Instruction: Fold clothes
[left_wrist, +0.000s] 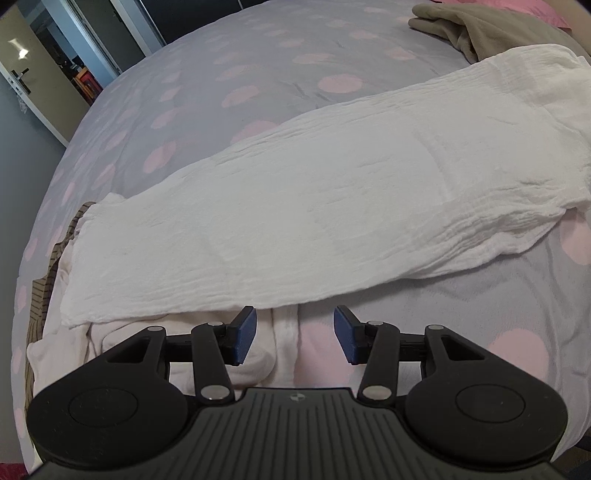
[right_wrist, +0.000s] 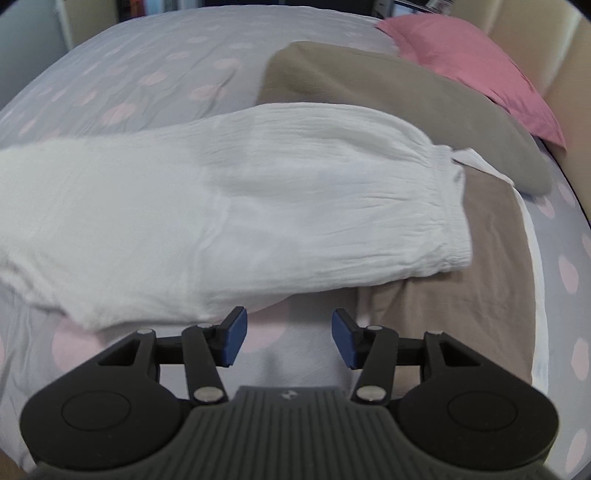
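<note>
The white garment (left_wrist: 314, 206) is lying folded lengthwise across the bed (left_wrist: 221, 74), just ahead of both tongs. It is looking light, thin and crinkled, so it will likely be sagging and slipping when lifted; pinching a doubled edge seems soundest.

The left tongs (left_wrist: 294, 339) are standing apart, holding nothing, hovering at the near edge by the leg end. The right tongs (right_wrist: 288, 338) are likewise standing apart and empty, near the gathered waistband (right_wrist: 448, 214).

Beyond the right tongs a brown blanket (right_wrist: 388, 96) and pink pillow (right_wrist: 472, 70) are crowding the far side. Open bedding is lying beyond the left tongs.
</note>
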